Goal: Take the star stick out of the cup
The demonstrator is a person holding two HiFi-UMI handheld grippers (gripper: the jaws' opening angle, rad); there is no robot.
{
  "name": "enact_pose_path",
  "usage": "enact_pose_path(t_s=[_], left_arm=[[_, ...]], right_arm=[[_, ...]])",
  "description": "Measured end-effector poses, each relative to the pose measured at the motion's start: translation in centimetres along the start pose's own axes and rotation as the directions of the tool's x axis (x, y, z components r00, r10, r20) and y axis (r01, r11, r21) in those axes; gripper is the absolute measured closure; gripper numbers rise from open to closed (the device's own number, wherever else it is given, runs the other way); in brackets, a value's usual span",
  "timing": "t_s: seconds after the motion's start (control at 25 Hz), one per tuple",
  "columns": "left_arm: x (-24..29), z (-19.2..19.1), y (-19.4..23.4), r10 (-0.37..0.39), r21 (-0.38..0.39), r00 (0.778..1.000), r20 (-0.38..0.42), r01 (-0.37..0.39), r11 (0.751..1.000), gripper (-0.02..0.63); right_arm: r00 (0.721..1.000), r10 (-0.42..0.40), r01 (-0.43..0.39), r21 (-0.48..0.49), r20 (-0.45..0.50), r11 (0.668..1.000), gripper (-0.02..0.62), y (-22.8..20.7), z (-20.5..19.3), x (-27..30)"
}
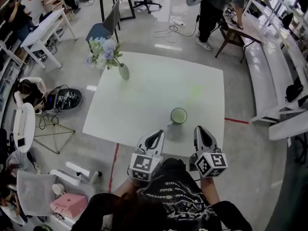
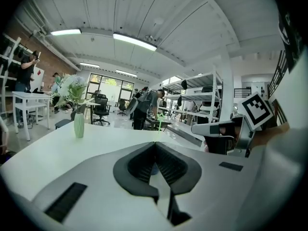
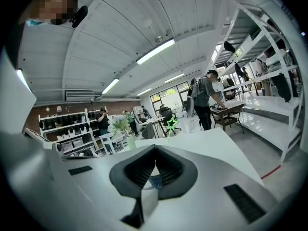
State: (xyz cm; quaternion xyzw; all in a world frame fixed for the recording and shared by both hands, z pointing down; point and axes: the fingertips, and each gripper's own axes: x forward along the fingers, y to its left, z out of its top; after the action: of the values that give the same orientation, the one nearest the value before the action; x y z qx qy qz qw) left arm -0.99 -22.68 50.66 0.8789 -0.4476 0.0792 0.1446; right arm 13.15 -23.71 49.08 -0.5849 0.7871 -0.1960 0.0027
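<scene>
A green cup (image 1: 178, 115) with a handle stands on the white table (image 1: 144, 105) near its front edge. The green star stick rises out of it; its star (image 3: 171, 123) shows clearly in the right gripper view and as a faint green blur (image 1: 196, 91) from the head. Its thin stem (image 2: 158, 125) shows past the left jaws. My left gripper (image 1: 155, 137) hovers at the table's near edge, just left of the cup, jaws closed and empty. My right gripper (image 1: 200, 132) is just right of the cup, also shut on nothing. Both sets of jaws (image 2: 155, 144) (image 3: 155, 149) largely hide the cup.
A pale green vase (image 1: 123, 71) with white and lilac flowers (image 1: 103, 52) stands at the table's far left corner. Chairs, desks and shelves ring the table, and a person (image 1: 211, 4) stands at a bench beyond the far right corner.
</scene>
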Motion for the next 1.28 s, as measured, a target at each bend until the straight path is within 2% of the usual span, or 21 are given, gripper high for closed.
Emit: enact_pose_path(t_s=[0.2,0.32,0.48,0.68,0.96,1.28], left_arm=[[2.1,0.9,0.2,0.053,-0.024,0.999,-0.013,-0.053,0.998,0.586],[3.0,1.1,-0.1,0.078,-0.053,0.997,-0.029,-0.079,0.995,0.586],[4.4,0.8,0.1,0.109,-0.052,0.993,-0.04,-0.111,0.992,0.586],[4.3,0.4,0.7,0.148,-0.07,0.987,-0.056,-0.152,0.986,0.586],[4.5,0.2,1.8,0.187,-0.06,0.98,-0.063,-0.191,0.98,0.586],[4.1,0.5,2.1,0.212,-0.056,0.975,-0.071,-0.216,0.975,0.586]], right_arm=[[0.999,0.033,-0.033,-0.003,-0.01,0.999,0.583,-2.0,2.3,2.5],[0.997,0.062,-0.061,0.011,-0.052,0.998,0.576,-2.7,2.7,4.0],[0.984,0.131,-0.132,0.004,-0.122,0.991,0.53,-3.3,2.5,6.5],[0.968,0.155,-0.153,0.026,-0.195,0.988,0.462,-4.0,1.4,8.9],[0.959,0.158,-0.16,0.009,-0.234,0.987,0.459,-4.8,1.1,12.0],[0.945,0.181,-0.176,0.042,-0.272,0.983,0.46,-4.8,0.1,14.3]])
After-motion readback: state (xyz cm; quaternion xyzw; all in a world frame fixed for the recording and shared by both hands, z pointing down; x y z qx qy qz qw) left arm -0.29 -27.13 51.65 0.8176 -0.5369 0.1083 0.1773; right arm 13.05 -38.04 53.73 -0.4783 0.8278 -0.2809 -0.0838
